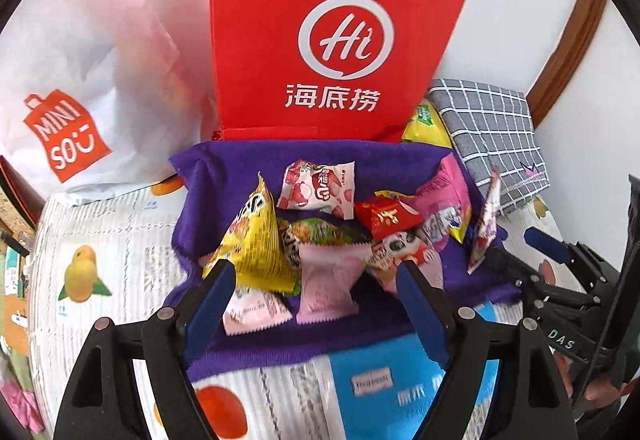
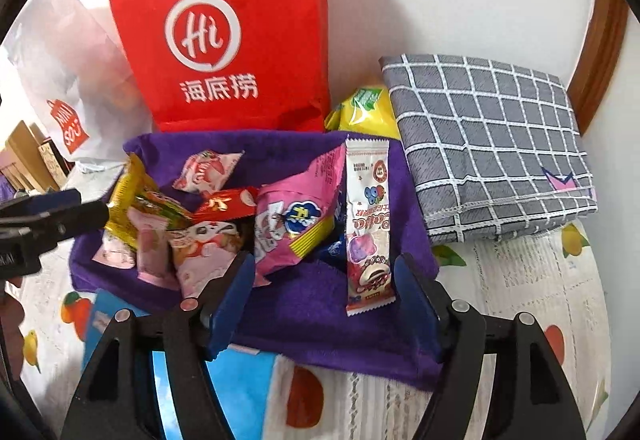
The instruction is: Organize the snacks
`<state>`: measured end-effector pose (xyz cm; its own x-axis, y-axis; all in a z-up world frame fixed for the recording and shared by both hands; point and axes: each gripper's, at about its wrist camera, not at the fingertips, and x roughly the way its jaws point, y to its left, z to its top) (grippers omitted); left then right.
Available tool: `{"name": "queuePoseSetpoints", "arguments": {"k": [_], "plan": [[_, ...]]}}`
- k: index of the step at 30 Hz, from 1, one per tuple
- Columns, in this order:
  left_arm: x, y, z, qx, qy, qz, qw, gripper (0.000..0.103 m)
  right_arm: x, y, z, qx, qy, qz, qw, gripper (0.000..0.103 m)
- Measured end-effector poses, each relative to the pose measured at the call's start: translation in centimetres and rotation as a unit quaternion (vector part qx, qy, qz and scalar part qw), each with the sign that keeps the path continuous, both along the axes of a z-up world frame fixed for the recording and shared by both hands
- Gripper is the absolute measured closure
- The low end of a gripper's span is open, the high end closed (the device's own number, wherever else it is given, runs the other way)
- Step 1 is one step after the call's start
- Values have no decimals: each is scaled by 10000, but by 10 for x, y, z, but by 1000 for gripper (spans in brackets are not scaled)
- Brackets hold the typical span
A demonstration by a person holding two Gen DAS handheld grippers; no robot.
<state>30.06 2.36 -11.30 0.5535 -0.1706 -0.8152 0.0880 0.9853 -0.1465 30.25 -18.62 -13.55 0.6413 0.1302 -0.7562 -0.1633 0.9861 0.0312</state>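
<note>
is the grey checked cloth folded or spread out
Folded. The grey checked cloth lies as a compact, thick rectangle with stacked layers showing along its near edge, beside the purple towel.

Purple cloth (image 2: 304, 304) holds snack pile; red bag (image 2: 224, 32) behind cloth, checked fabric (image 2: 492, 144) right of it; right gripper (image 2: 324, 300) spread wide above cloth, empty.

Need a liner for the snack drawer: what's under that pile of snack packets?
The snack packets lie on a purple towel. It lies on a fruit-print table cover and partly over a blue sheet. What lies beneath the pile's middle is hidden.
</note>
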Motion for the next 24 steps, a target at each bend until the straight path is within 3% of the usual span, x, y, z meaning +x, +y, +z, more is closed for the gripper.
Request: {"name": "queuePoseSetpoints", "arguments": {"k": [12,18,21,24], "plan": [[-73,-8,43,138,-447,92,9989,17,-74,9,55,0,-344,-245,9991,31],[-113,-14,62,226,-718,192,9970,15,-111,2,69,166,-350,-291,9988,31],[-135,-19,69,273,-809,205,9961,15,-135,-3,74,225,-399,-349,9983,18],[-155,-21,77,264,-938,261,9949,15,-155,-6,79,247,-486,-397,9977,15]]}}
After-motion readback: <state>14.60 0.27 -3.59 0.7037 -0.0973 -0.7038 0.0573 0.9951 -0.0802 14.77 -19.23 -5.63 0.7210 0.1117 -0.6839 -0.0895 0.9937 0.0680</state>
